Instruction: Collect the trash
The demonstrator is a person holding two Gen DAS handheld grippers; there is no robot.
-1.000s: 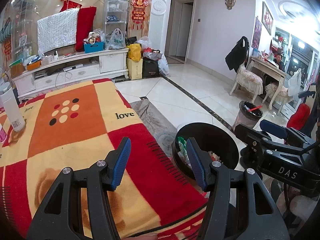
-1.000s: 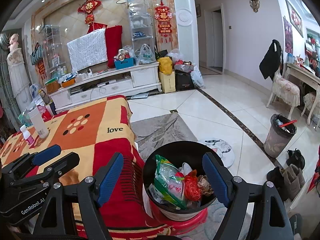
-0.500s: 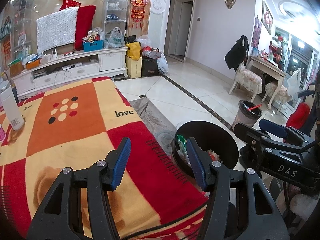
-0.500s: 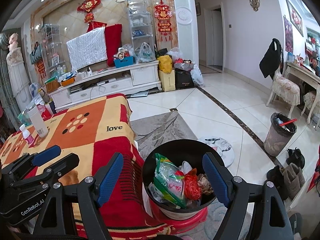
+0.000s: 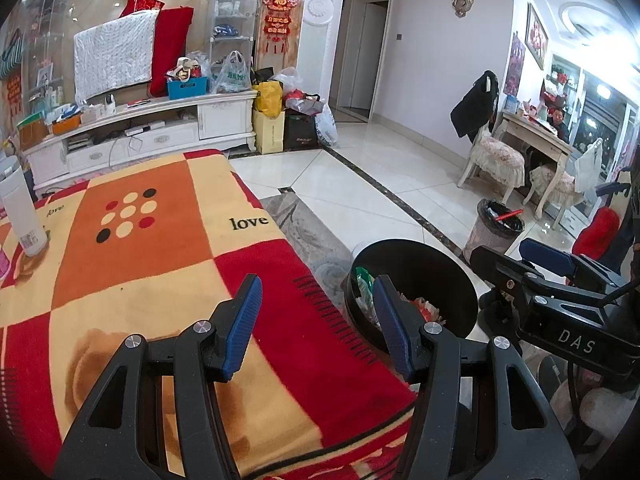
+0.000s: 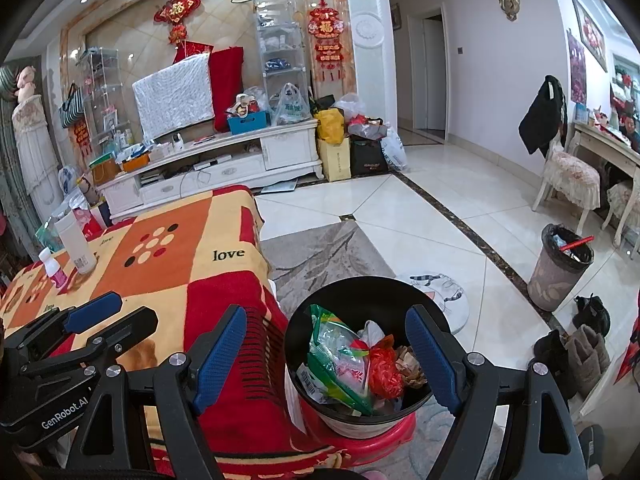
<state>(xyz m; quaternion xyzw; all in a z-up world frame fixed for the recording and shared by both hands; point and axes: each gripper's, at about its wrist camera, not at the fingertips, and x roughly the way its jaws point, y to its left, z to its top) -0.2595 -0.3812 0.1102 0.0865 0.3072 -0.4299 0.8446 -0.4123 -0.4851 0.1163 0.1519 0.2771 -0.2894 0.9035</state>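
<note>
One black bin [image 6: 360, 300], two bottles [image 6: 76, 246], two empty tongs [image 6: 326, 354].

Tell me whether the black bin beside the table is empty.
Not empty: the black bin holds a green wrapper and red bag.

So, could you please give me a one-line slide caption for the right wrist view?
Open right gripper above a black bin of trash beside a blanket.

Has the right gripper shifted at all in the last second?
No. The right gripper frames the black bin just as before, with the same offset from the blanket's edge.
</note>
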